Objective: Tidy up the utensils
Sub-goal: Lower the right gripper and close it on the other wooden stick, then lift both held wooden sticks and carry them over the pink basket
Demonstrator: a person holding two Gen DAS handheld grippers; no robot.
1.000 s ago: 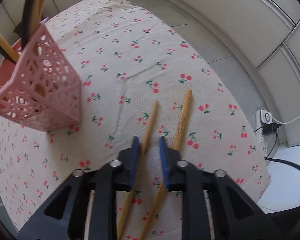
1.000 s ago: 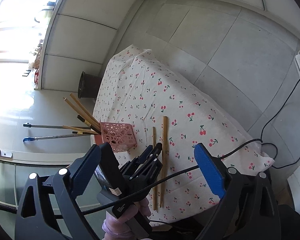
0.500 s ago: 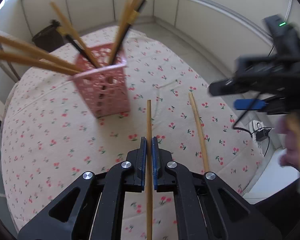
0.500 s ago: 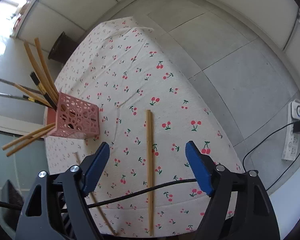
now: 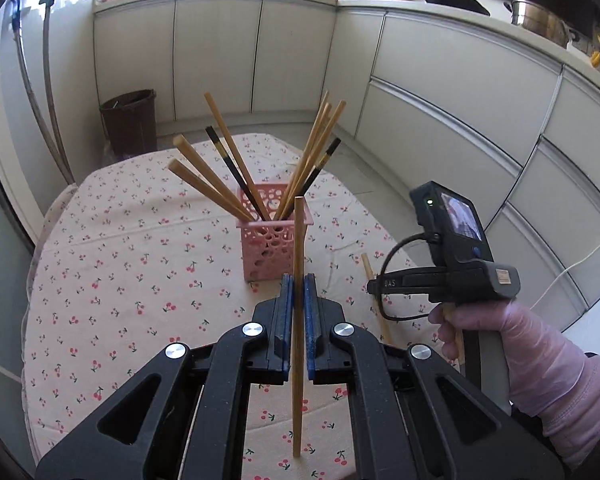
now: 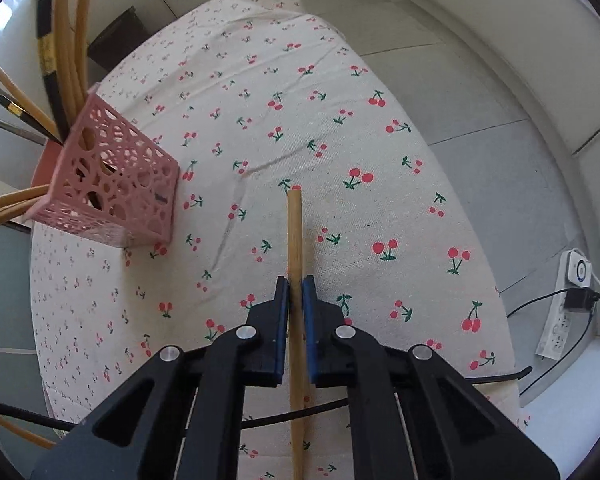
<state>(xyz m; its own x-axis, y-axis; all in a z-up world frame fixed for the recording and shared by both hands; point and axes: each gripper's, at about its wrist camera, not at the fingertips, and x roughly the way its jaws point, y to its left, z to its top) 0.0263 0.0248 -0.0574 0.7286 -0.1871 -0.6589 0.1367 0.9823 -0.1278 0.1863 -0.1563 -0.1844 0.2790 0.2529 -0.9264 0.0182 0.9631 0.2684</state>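
Left gripper [image 5: 299,300] pinching one chopstick [image 5: 298,264], right gripper [image 6: 298,300] another chopstick [image 6: 295,240]; gloved hand [image 5: 540,344] only in left view

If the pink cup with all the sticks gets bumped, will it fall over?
Maybe. The pink cup looks like thin plastic full of holes, so it is probably light. The chopsticks in it are long and lean far out over the rim, so it is likely top-heavy. Its flat square bottom on the tablecloth should help somewhat.

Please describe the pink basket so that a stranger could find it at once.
Find the table with the cherry-print cloth. The pink basket stands near its middle. It alone is upright and full of holes, with chopsticks fanning from its top.
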